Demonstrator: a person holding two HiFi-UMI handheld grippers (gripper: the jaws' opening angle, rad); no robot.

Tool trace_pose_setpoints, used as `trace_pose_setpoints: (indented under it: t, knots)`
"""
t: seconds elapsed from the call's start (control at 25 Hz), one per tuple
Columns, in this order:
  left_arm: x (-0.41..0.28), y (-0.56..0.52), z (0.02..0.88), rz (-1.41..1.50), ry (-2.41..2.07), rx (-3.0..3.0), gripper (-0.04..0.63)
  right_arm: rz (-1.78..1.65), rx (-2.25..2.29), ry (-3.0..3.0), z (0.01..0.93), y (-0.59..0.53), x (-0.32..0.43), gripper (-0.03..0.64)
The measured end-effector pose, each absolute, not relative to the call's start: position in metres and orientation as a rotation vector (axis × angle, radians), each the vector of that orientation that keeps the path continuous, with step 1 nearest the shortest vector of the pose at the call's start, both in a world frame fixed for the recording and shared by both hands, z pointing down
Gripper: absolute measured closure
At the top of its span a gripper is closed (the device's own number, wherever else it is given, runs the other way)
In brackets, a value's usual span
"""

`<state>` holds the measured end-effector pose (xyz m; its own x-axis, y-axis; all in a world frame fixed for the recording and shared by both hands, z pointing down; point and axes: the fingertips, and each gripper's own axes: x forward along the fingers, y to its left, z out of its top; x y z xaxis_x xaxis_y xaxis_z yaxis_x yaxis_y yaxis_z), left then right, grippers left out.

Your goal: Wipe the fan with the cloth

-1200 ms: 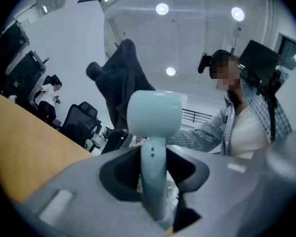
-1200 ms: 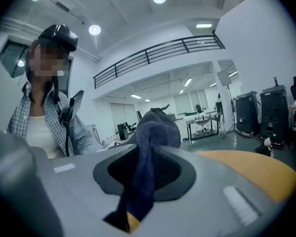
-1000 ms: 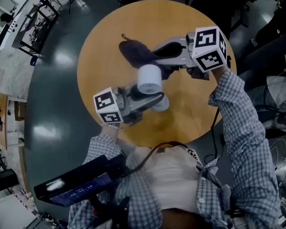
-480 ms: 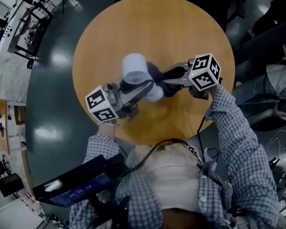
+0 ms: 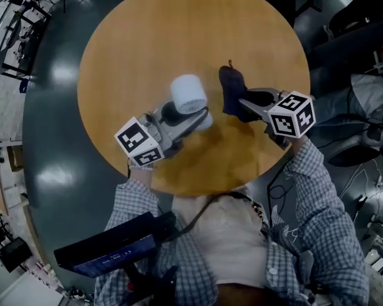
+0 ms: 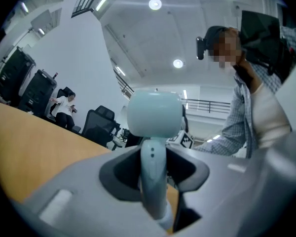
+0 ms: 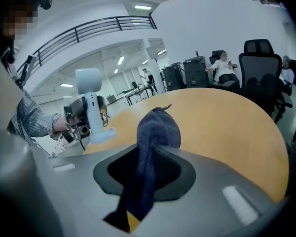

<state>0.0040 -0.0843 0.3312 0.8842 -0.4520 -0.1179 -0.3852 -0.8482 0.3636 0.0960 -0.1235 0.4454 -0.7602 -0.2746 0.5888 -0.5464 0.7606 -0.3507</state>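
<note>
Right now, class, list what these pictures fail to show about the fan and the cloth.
Blades of the fan: housing hides them in every view.
Fan handle's bottom: left gripper view, inside left claw.
Lower end of the cloth: right gripper view, inside right claw.

Open table [image 5: 179,30] beyond fan [image 5: 188,94] and cloth [image 5: 232,93], narrow gap between them

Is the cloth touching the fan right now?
No, the cloth in the right gripper sits apart from the fan.
</note>
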Motion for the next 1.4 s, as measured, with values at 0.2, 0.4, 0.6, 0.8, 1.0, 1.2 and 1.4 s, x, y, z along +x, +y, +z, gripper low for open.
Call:
trace_pose_setpoints:
  t: [0.2, 0.4, 0.6, 0.8, 1.0, 1.2, 1.4]
  knots:
    - [0.016, -0.081, 0.366, -0.187, -0.645, 2.738, 0.457, 0.661, 0.679, -2.279, 0.491, -0.100, 0.113, 0.532]
    - [0.013, -0.087, 0.400, -0.162, -0.709, 2.713, 0.457, 0.693, 0.677, -2.203, 0.523, -0.084, 0.100, 0.532]
    - [0.006, -0.086, 0.416, -0.092, -0.744, 2.751, 0.457, 0.613, 0.687, -2.144, 0.537, -0.075, 0.087, 0.529]
    - [0.002, -0.078, 0.440, 0.012, -0.760, 2.788, 0.457, 0.470, 0.678, -2.101, 0.541, -0.069, 0.084, 0.523]
    - [0.003, -0.074, 0.448, 0.078, -0.770, 2.825, 0.457, 0.438, 0.703, -2.091, 0.538, -0.073, 0.081, 0.520]
    - [0.003, -0.069, 0.452, 0.100, -0.788, 2.813, 0.456, 0.398, 0.714, -2.067, 0.539, -0.072, 0.087, 0.518]
    - [0.004, -0.071, 0.451, 0.109, -0.782, 2.797, 0.443, 0.411, 0.737, -2.077, 0.538, -0.076, 0.082, 0.495]
